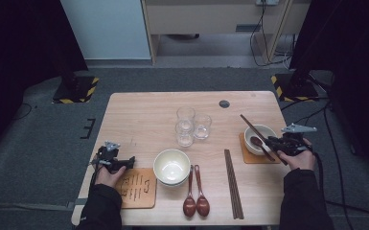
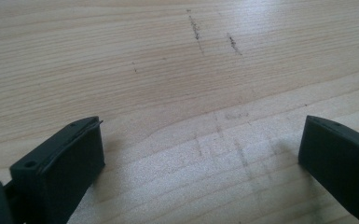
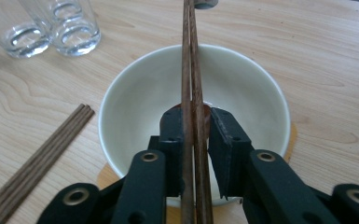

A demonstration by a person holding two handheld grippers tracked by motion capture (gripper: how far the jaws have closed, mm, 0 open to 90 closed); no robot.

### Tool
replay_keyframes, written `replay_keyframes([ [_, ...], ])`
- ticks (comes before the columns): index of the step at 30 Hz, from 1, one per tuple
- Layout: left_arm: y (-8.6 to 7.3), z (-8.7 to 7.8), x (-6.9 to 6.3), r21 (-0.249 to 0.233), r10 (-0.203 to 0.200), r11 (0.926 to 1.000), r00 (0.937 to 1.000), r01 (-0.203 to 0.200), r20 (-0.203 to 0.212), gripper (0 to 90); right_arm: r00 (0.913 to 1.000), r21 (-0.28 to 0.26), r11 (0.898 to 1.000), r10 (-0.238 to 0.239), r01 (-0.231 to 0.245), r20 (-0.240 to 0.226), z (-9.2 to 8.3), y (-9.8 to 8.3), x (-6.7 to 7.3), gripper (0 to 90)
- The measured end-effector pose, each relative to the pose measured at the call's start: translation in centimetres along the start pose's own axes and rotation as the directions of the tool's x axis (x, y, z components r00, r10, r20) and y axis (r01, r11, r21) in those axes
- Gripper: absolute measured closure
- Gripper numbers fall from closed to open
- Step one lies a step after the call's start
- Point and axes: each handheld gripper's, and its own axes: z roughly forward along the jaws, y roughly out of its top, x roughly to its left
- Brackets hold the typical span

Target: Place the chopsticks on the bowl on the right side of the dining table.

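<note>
Right claw (image 3: 193,135) nearly shut on chopsticks (image 3: 191,70) over the right bowl (image 3: 135,93) — loose pinch risked slipping; left claw (image 2: 200,154) gaped empty.

Far half of the worktop (image 1: 139,110) lies bare on the left side; open passage there. Three glasses (image 1: 191,125) stand clustered at centre. Stacked bowls (image 1: 171,166), two spoons (image 1: 195,191) and chopsticks (image 1: 233,184) crowd the near middle. Between the glasses and the right bowl (image 1: 260,139), a narrow lane.
</note>
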Motion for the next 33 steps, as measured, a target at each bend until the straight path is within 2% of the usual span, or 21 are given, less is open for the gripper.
replay_keyframes([
  [5,0.0,0.0,0.0,0.000,0.000,1.0000,1.0000,0.000,0.000,0.0,0.9999,-0.023,1.000,0.012,-0.012,0.007,-1.0,0.0,0.1,74.4],
  [15,0.0,0.0,0.0,0.000,0.000,1.0000,1.0000,0.000,0.000,0.0,0.9996,-0.049,0.999,0.023,-0.022,0.014,-3.9,-1.1,1.0,83.8],
  [26,0.0,0.0,0.0,0.000,0.000,1.0000,1.0000,0.000,0.000,0.0,0.9981,-0.042,0.997,0.061,-0.060,0.014,-5.1,-2.8,1.5,84.5],
  [33,0.0,0.0,0.0,0.000,0.000,1.0000,1.0000,0.000,0.000,0.0,0.9985,-0.026,0.998,0.054,-0.053,0.007,-5.8,-3.8,2.2,84.0],
])
